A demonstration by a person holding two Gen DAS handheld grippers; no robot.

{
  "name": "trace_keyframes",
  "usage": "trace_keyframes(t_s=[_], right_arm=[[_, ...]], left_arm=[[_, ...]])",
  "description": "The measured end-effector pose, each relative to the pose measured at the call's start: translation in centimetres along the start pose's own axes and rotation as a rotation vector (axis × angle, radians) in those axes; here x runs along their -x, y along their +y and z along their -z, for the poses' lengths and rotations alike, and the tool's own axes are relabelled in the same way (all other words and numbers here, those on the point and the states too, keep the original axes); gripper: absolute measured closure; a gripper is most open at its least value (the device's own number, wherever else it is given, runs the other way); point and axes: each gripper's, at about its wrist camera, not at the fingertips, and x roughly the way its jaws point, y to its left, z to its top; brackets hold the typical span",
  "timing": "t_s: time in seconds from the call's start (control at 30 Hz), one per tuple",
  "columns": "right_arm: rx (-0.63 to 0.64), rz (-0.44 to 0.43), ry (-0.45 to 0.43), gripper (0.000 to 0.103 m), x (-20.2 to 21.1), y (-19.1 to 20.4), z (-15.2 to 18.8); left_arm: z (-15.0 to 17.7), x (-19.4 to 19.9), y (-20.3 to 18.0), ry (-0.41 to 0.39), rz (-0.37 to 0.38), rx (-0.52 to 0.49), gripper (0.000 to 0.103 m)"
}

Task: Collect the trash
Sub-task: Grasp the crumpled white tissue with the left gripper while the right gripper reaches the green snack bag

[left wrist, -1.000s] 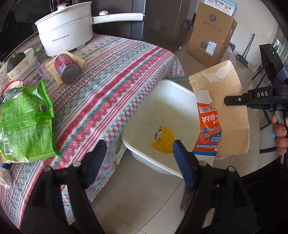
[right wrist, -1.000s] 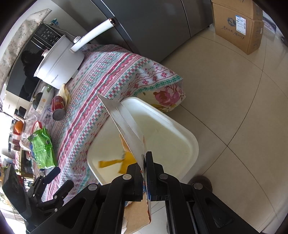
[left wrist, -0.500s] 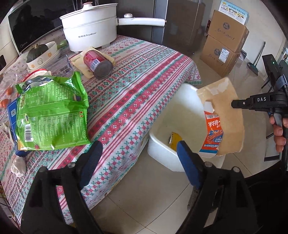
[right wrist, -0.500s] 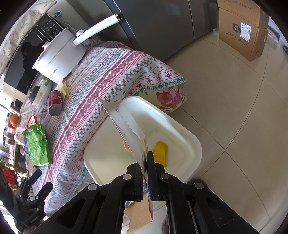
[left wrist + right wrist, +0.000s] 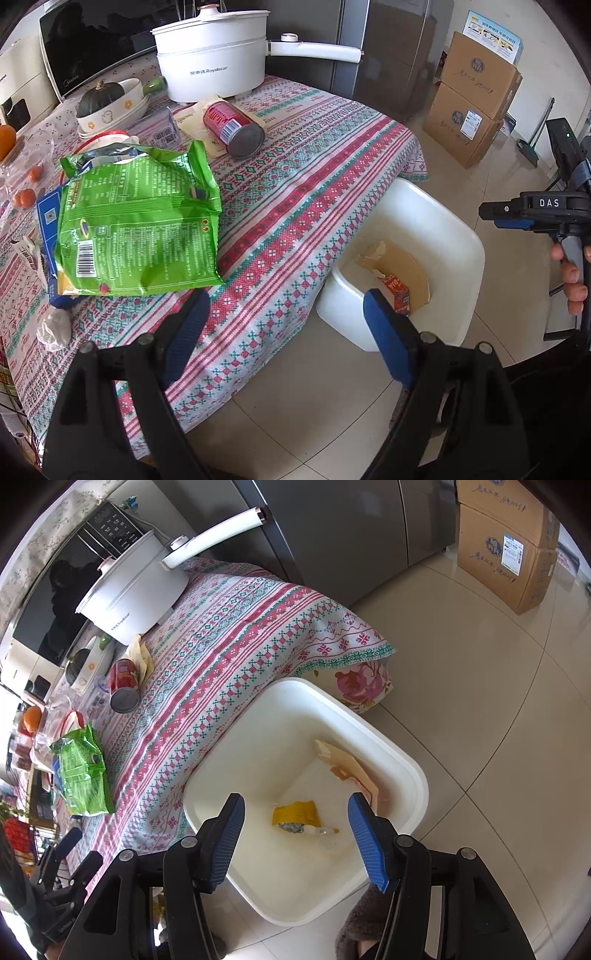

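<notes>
Cardboard piece (image 5: 400, 271) half hidden inside bin (image 5: 448, 229)

- I see a white electric pot (image 5: 212, 62) with a long handle at the back of the counter (image 5: 295, 192).
- A dark squash sits in a white bowl (image 5: 110, 105).
- Two cardboard boxes (image 5: 472, 99) are stacked on the tiled floor (image 5: 498, 686).

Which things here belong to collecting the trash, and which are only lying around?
For the job: white bin, cardboard piece and yellow wrapper inside it, green snack bag, red can.

Lying about: white pot, pumpkin bowl, cardboard boxes.
</notes>
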Motion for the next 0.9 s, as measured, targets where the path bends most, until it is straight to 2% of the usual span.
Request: trace_keyframes(t_s=[0.33,0.9], right_arm=[[0.082,0.007,-0.012,0.035,0.1,3.9,-0.2],[0.273,0.003,0.005,0.03,-1.9,13.9,-0.1]], left_arm=[[1.0,1.1,3.8,-0.004,-0.047,0.057,0.018],[4.9,2.2,15.7,0.015,-0.179,0.237,0.018]])
